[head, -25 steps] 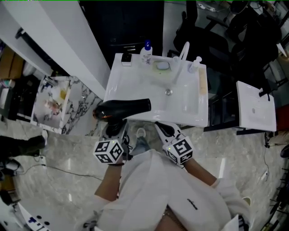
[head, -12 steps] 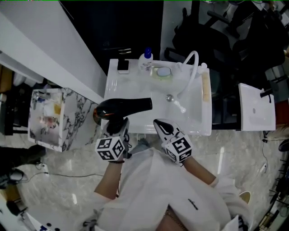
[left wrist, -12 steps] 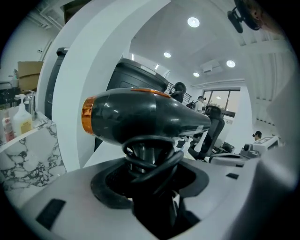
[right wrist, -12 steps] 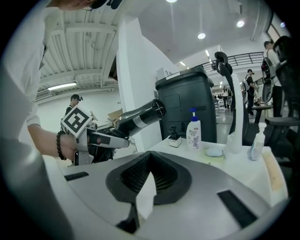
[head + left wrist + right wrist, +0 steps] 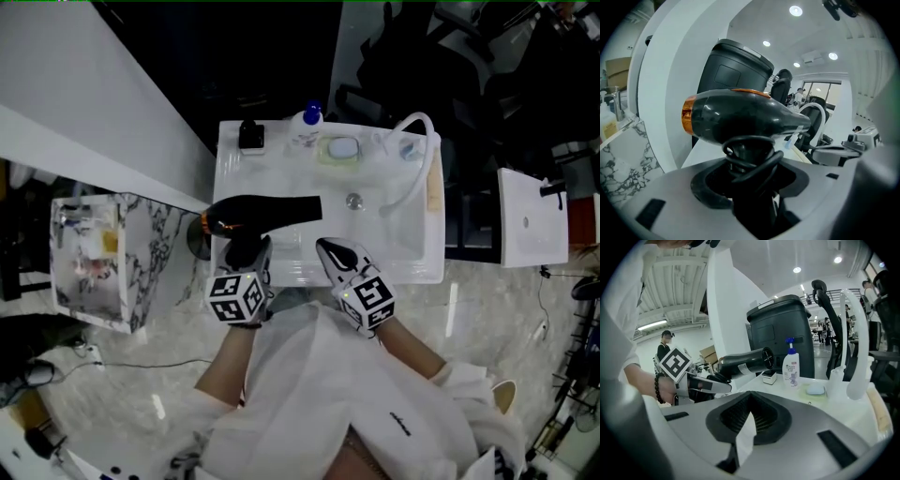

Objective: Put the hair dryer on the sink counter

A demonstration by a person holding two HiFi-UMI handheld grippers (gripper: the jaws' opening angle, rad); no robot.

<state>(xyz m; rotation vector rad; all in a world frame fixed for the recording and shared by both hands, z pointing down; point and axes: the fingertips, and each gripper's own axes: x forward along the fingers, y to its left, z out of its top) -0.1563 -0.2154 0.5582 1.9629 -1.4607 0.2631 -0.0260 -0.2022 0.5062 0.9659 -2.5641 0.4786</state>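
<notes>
Gripping the hair dryer (image 5: pixel 267 213) by its handle and looped cord in the left gripper (image 5: pixel 247 255), jaws spread wide around them, with the right gripper (image 5: pixel 335 257) just beside, jaws pressed together on nothing. Held level above the front left of the sink (image 5: pixel 417 267), nozzle pointing right. Farther back along the rim: a small black item (image 5: pixel 250 136), a blue-capped bottle (image 5: pixel 309 122), a soap dish (image 5: pixel 342 149).

Black, orange-ringed hair dryer (image 5: pixel 267 212) level over left of sink counter (image 5: pixel 412 253)
</notes>
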